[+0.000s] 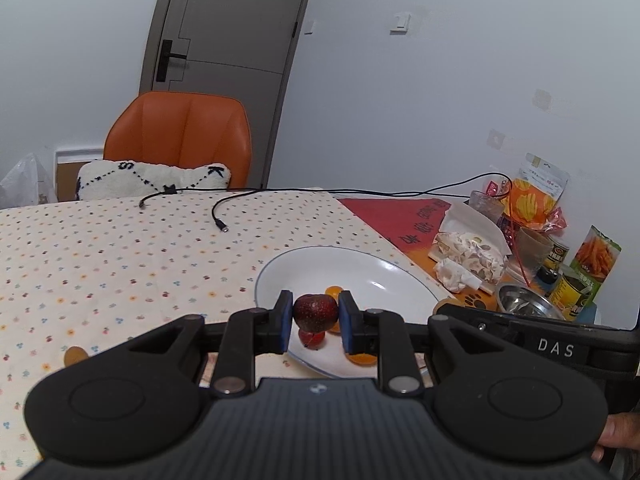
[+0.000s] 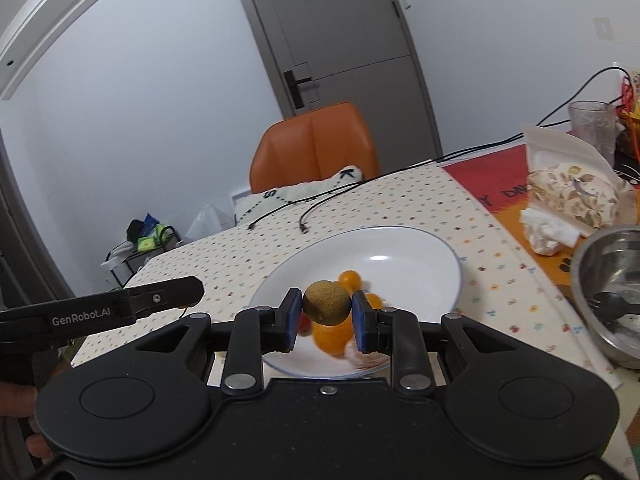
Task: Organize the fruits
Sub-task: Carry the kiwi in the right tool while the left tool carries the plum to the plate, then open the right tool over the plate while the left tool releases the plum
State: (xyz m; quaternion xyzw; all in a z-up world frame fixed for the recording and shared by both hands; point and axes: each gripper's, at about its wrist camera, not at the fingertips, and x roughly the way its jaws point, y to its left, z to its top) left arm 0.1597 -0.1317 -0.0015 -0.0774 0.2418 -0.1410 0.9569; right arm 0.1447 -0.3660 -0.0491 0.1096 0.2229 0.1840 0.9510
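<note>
Left tool (image 1: 315, 314) pinching dark red fruit (image 1: 315, 312), right tool (image 2: 326, 309) pinching brown fruit (image 2: 326, 303), steel bowl (image 2: 612, 280) nearby

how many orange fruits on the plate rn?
2 at least: one behind the left hand-held gripper, another near the plate front rim. Grippers may hide more.

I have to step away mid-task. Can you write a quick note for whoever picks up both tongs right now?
Left tongs: shut on a dark red fruit, held above the white plate.
Right tongs: shut on a brown fruit, also above the plate.
Done: small orange fruits and a red fruit lie in the plate.
Left: set both held fruits down in the plate.
</note>
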